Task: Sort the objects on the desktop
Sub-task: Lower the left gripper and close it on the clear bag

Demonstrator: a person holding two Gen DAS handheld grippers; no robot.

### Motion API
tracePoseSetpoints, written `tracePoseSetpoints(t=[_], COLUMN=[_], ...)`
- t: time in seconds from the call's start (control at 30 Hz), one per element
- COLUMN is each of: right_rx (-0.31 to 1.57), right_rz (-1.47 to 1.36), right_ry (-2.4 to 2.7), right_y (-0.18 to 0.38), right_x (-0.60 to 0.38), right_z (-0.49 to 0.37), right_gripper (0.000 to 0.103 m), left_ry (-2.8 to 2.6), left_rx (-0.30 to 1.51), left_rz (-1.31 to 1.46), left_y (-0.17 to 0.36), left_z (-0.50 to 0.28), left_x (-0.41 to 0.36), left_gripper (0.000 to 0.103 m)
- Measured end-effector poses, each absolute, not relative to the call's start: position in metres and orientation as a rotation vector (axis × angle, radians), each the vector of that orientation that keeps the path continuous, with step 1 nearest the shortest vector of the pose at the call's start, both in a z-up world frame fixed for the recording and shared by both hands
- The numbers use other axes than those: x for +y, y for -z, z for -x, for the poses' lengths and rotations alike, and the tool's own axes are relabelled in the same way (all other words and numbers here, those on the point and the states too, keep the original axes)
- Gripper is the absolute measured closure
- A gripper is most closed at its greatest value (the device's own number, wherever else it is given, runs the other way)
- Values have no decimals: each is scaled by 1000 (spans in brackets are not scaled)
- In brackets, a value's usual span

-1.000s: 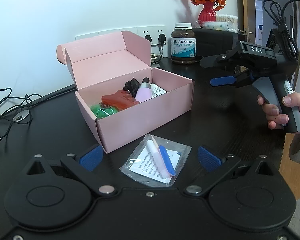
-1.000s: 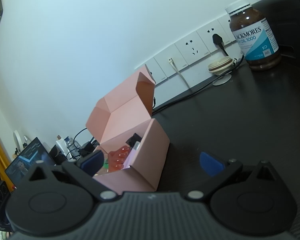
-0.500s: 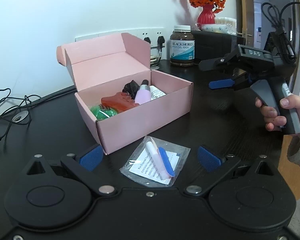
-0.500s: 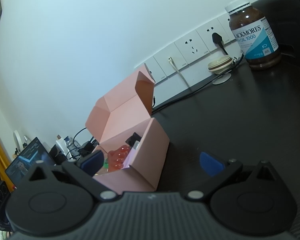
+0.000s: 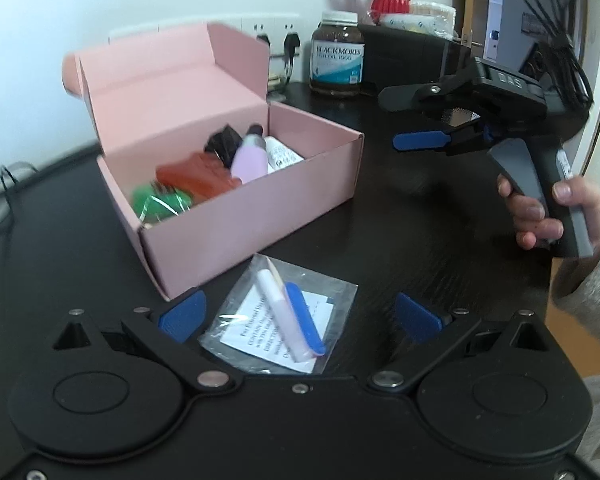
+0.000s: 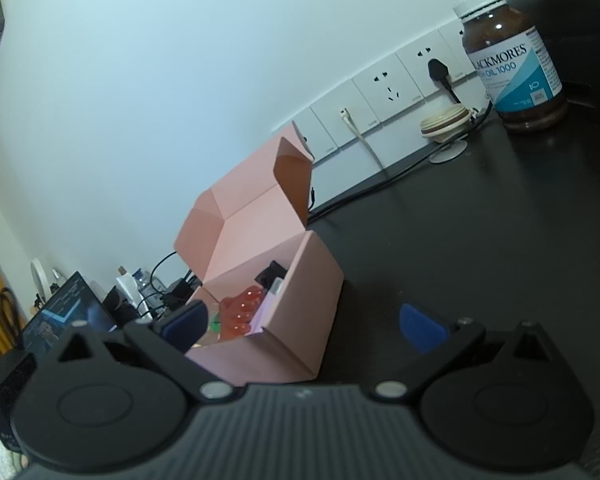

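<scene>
While held aloft: right hand-held gripper (image 5: 420,142)

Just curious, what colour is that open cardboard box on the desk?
Pink, the box, inside and out; clearest in the left wrist view.

We've got open dark desk (image 5: 412,216) through the middle-right of the left wrist frame, between the pink box (image 5: 236,216) and the right gripper (image 5: 420,120) hanging above the desk at upper right. Box lid stands up at the back, so it's reachable from above or the front only. The clear plastic pouch (image 5: 284,320) lies just in front of the box, between our left gripper's (image 5: 298,316) spread fingers, nothing on top of it. In the right wrist frame, the bottle (image 6: 512,64), plugged cable (image 6: 444,80) and round dish (image 6: 446,122) crowd the upper right wall edge; lower right desk is bare
</scene>
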State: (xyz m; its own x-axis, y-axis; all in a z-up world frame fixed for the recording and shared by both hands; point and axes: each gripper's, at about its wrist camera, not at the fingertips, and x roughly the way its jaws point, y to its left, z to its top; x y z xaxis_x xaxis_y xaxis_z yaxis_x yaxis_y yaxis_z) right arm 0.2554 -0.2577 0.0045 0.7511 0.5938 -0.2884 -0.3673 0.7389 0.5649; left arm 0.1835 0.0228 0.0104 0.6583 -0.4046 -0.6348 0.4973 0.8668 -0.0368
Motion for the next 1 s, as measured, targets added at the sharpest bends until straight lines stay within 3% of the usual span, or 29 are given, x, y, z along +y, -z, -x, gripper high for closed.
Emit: tracePoseSetpoints(t=[0.23,0.33,0.37,0.47,0.5,0.7,0.73,0.77,0.8,1.0], right_rx=[480,478,477,473,472,470,468,466,466,463], right_rz=[-507,-509,-509,-506,-507,-511,-511,-510,-510,-509], right_ry=[-554,-552,-551,-549,-548,-545,-545,-545,-544,-547], right_y=[-4,-4,-4,-4,-4,-4,-4,-4,-4,-4], right_x=[-257,-257,-257,-256,-256,-256,-256,-256,-256,-257], right_z=[-257,-256,-255,-254,-254,-253,-253,-252,-252,-251], right_gripper=[1,1,1,1,1,1,1,1,1,1], left_ry=[527,513,500,452,445,419,413,407,403,426], left_rx=[705,698,692,664,665,675,683,692,690,650], left_rz=[-118,-127,-132,-130,-133,-168,-171,-172,-181,-205], left_y=[-6,-6,-6,-9,-9,-12,-12,-12,-10,-14], left_z=[-190,-188,-187,-182,-181,-177,-178,-178,-177,-166], left_x=[26,24,24,24,23,16,15,15,14,12], left_gripper=[0,6,13,53,54,51,45,24,13,14])
